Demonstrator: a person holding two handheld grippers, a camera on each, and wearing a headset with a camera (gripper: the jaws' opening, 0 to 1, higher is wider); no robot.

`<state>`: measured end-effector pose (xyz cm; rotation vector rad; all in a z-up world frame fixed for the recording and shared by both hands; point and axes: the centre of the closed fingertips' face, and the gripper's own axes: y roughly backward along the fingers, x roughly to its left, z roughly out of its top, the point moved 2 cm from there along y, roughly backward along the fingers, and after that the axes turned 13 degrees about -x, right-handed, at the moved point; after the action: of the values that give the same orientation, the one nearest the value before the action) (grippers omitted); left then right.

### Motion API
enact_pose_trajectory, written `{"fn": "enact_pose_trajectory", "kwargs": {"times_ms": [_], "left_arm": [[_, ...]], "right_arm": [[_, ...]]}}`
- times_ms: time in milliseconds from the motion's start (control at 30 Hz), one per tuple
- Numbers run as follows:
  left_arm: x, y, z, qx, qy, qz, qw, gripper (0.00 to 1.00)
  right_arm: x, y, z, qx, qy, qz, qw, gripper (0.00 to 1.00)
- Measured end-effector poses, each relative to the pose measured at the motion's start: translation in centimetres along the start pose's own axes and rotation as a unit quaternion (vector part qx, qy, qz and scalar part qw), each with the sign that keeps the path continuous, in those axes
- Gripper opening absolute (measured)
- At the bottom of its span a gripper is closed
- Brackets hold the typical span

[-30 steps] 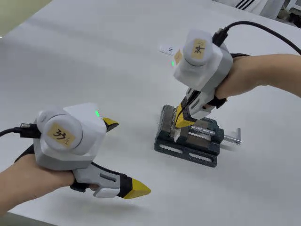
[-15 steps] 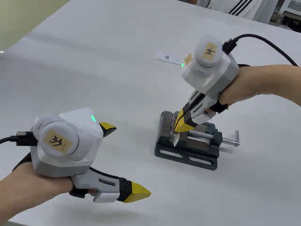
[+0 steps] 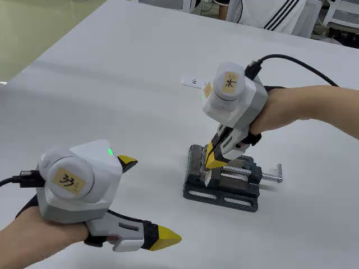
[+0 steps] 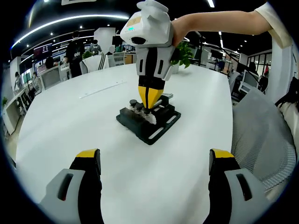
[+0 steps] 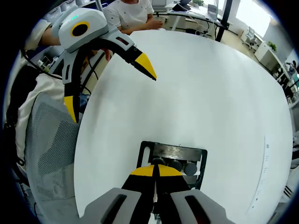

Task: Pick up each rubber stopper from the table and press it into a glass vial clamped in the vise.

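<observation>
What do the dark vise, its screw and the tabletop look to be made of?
The dark grey bench vise looks like cast metal with a matte painted finish: it is dull, shows no glare, and has a slotted base. Its threaded screw looks like bare steel, bright with visible threads. The white table has a smooth, faintly glossy top with soft reflections. It may be laminate, but the look leaves that open.

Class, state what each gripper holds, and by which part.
Left gripper: nothing, open. Right gripper: shut at the vise; whether it pinches anything cannot be told.
</observation>
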<state>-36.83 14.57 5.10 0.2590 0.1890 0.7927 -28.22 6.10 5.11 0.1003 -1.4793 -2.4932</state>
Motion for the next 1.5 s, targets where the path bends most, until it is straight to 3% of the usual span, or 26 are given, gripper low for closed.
{"fn": "enact_pose_trajectory", "kwargs": {"times_ms": [133, 400, 533, 633, 833, 933, 1067, 1167, 1233, 1267, 1400, 1433, 1500], "left_arm": [[-0.1, 0.0, 0.1, 0.0, -0.003, -0.001, 1.0, 0.96], [0.0, -0.1, 0.6, -0.001, -0.007, -0.002, 1.0, 0.96], [0.3, -0.1, 0.9, -0.01, -0.01, 0.006, 0.9999, 0.97], [0.5, -0.1, 1.1, -0.014, -0.008, 0.011, 0.9998, 0.97], [0.5, 0.2, 1.2, -0.013, -0.009, 0.015, 0.9998, 0.97], [0.5, 0.4, 1.1, -0.012, -0.007, 0.018, 0.9997, 0.97], [0.6, 0.7, 1.0, -0.013, -0.005, 0.024, 0.9996, 0.97], [0.8, 1.0, 1.0, -0.013, -0.004, 0.029, 0.9995, 0.97], [0.9, 1.1, 0.9, -0.012, -0.004, 0.03, 0.9995, 0.97], [1.0, 1.2, 0.9, -0.011, -0.005, 0.032, 0.9994, 0.97], [1.5, 1.5, 0.8, -0.008, -0.009, 0.034, 0.9994, 0.97], [1.5, 1.6, 0.9, -0.008, -0.009, 0.034, 0.9994, 0.97], [1.5, 1.8, 1.0, -0.008, -0.012, 0.034, 0.9993, 0.97]], "right_arm": [[-0.3, 0.4, -1.5, 0.023, 0.007, -0.013, 0.9996, 0.0], [0.8, 2.0, -2.4, -0.027, -0.021, -0.035, 0.9988, 0.0], [1.3, 2.5, -2.8, -0.069, -0.032, -0.063, 0.9951, 0.0], [2.1, 3.1, -3.7, -0.091, -0.041, -0.078, 0.992, 0.1], [4.5, 4.3, -6.9, -0.119, -0.078, -0.115, 0.9831, 0.3], [5.7, 4.9, -8.7, -0.134, -0.109, -0.138, 0.9752, 0.38], [7.0, 5.2, -11.2, -0.148, -0.138, -0.171, 0.9643, 0.56], [8.5, 5.6, -13.0, -0.161, -0.172, -0.194, 0.9522, 0.64], [9.2, 5.8, -13.8, -0.167, -0.18, -0.204, 0.9476, 0.68], [9.7, 6.0, -14.3, -0.172, -0.195, -0.214, 0.9415, 0.71], [11.5, 6.4, -15.3, -0.185, -0.216, -0.228, 0.9315, 0.74], [11.9, 6.6, -15.8, -0.188, -0.227, -0.24, 0.9251, 0.74], [12.5, 6.7, -16.4, -0.197, -0.239, -0.252, 0.9168, 0.79]]}}
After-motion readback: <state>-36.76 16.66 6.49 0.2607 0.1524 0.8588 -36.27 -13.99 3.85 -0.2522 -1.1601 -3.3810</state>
